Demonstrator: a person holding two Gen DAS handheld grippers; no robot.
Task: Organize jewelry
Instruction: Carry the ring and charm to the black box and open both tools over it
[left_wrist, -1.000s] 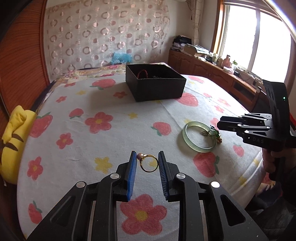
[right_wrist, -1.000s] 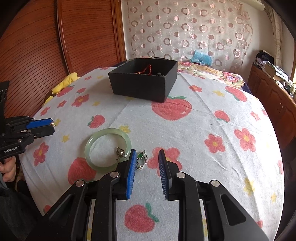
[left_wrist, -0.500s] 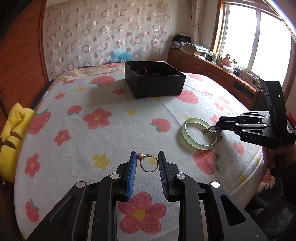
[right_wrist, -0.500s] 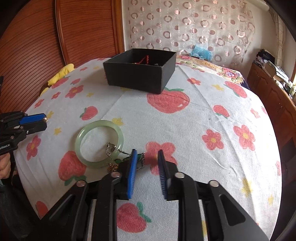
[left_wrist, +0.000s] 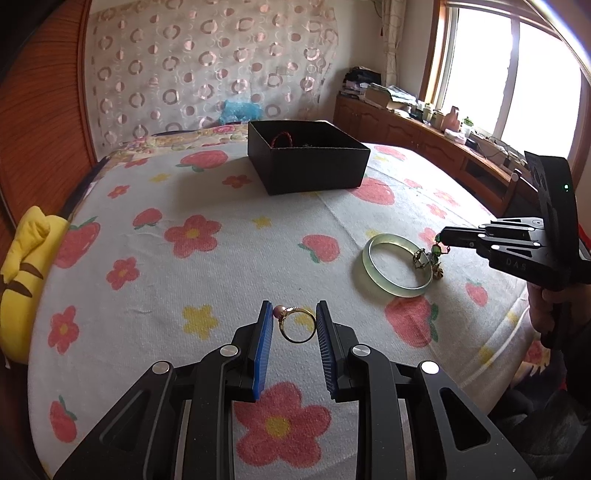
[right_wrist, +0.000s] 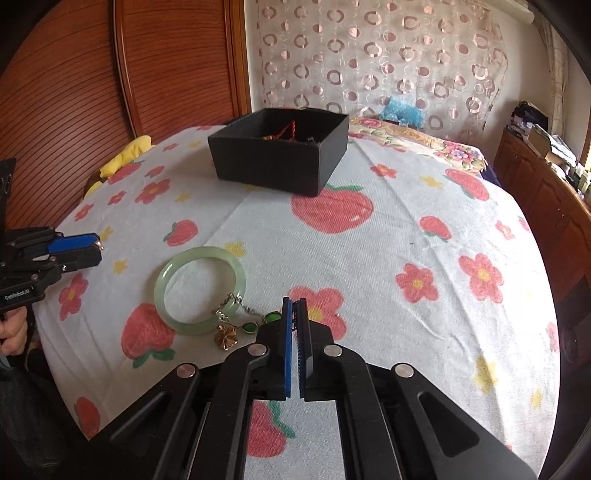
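we grip a gold ring in the left gripper. right gripper clenched on the charm chain, draped over the jade bangle. risk: lifting drags the bangle; black box sits far.

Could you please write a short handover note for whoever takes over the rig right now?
Left gripper: shut on the gold ring, just above the cloth.
Right gripper: shut on the green-bead chain, which still trails over the jade bangle.
Black box stands at the far side, with a red bracelet already in it.
Left: ring, chain and bangle into the box.
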